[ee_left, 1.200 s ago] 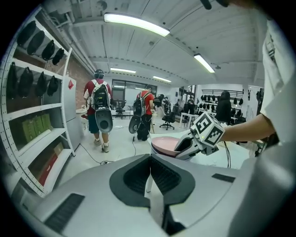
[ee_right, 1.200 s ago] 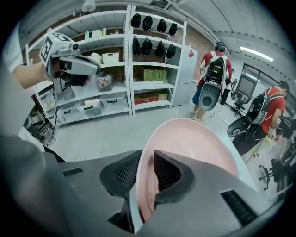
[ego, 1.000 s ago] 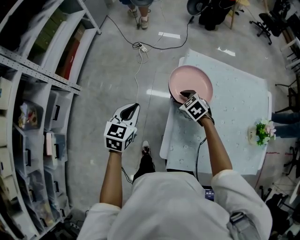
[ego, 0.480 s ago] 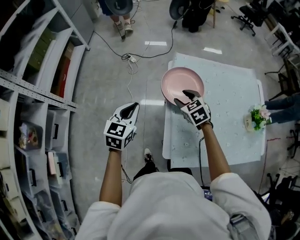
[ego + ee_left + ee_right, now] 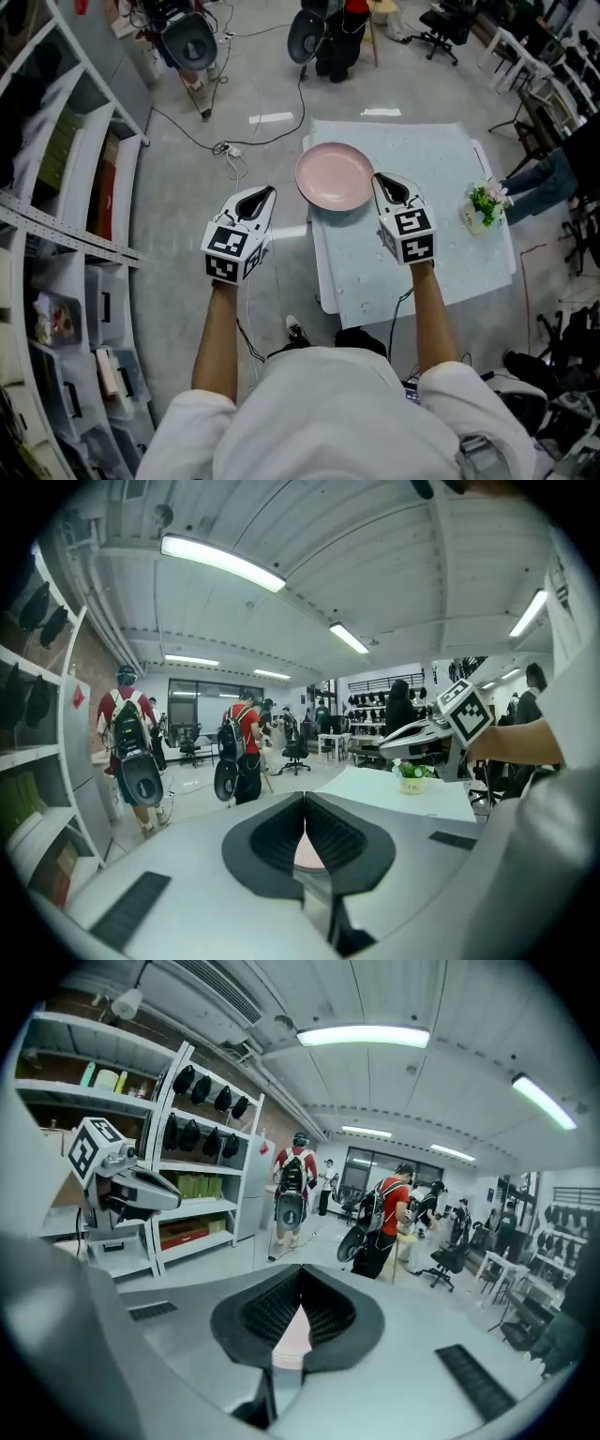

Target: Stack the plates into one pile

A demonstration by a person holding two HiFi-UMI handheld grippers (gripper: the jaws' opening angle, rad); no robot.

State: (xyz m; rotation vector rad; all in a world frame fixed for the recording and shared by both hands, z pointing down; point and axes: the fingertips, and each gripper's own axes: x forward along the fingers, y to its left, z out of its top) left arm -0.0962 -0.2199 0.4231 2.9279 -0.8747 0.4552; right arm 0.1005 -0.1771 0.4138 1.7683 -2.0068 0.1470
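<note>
Your left tool [image 5: 268, 193] is pinched together and empty, over the floor [image 5: 225, 103] left of the tabletop [image 5: 436, 239]. Your right tool [image 5: 379, 180], jaws together and empty, is just beside the pink plate [image 5: 333, 176], which lies at the tabletop's left edge. There is bare tabletop to the right.

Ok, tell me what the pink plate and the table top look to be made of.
Pink plate: likely glazed ceramic or melamine; smooth, even pink face, raised rim, only a faint sheen.
Table top: seems covered by a pale cloth or plastic sheet; small speckled pattern, soft draped-looking corner at the front.
Neither is certain from the look alone.
</note>
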